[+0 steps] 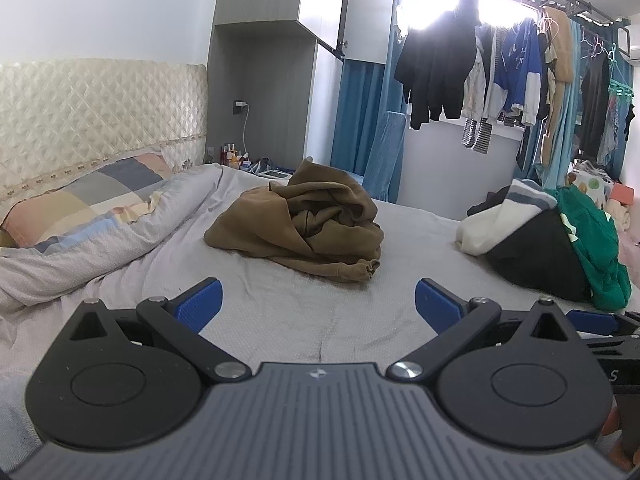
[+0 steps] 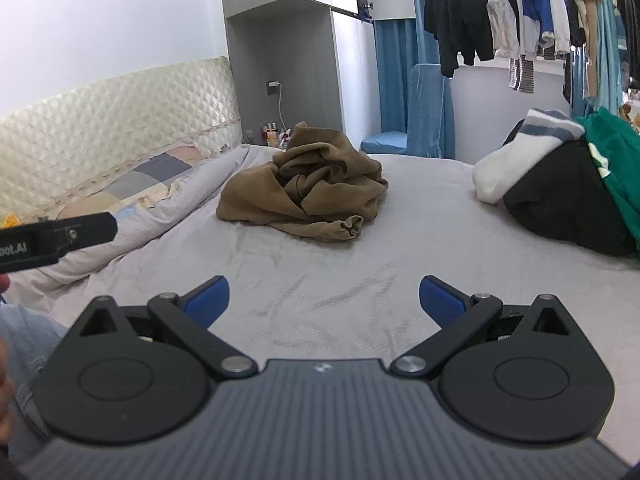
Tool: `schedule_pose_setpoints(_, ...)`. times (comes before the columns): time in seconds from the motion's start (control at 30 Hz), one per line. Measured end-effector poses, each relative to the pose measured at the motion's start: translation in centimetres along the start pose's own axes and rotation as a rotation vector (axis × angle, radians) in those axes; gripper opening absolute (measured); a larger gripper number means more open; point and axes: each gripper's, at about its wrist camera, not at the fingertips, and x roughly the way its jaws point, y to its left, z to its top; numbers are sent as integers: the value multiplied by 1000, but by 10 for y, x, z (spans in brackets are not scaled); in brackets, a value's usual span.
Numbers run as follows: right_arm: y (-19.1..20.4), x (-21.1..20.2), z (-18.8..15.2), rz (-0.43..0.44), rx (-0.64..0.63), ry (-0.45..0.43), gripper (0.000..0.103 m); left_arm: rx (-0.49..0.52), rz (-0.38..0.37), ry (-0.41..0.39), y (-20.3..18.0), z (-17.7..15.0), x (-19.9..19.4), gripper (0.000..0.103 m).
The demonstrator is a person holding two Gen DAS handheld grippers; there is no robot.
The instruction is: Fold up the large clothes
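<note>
A crumpled brown garment (image 1: pixel 304 220) lies in a heap on the grey bed sheet (image 1: pixel 320 320), ahead of both grippers; it also shows in the right wrist view (image 2: pixel 308 188). My left gripper (image 1: pixel 318 300) is open and empty, hovering over the sheet short of the garment. My right gripper (image 2: pixel 324 300) is open and empty too, a little nearer the bed's front. Part of the right gripper (image 1: pixel 592 320) shows at the right edge of the left wrist view, and the left gripper's side (image 2: pixel 56 240) at the left of the right wrist view.
A pile of white, black and green clothes (image 1: pixel 552 236) lies on the bed's right side, also in the right wrist view (image 2: pixel 568 184). A rolled duvet (image 1: pixel 100 248) and pillow (image 1: pixel 92 204) lie along the left by the headboard. A rack of hanging clothes (image 1: pixel 500 76) stands behind the bed.
</note>
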Motion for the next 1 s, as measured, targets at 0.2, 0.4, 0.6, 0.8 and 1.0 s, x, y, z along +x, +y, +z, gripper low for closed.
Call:
schedule_pose_setpoints(0.2,-1,6,0,1,5,11,103,-2,6,12,4,-1,8,103)
schedule_pose_setpoints(0.4,-2,9,-2,0,5,21,103,-1,8,11,5,0,10,103)
schedule_pose_setpoints(0.6,-1,10,-1,-8,-7,20,103,3,7,13,8,-1,14,103)
schedule_pose_setpoints(0.8,-2,8,-1,1,2,24,103,-3,8,15,11,-6,17,103)
schedule_pose_setpoints(1.0,-1,10,-2,-2,3,36,103,-1,5,16,10,-10,17,103)
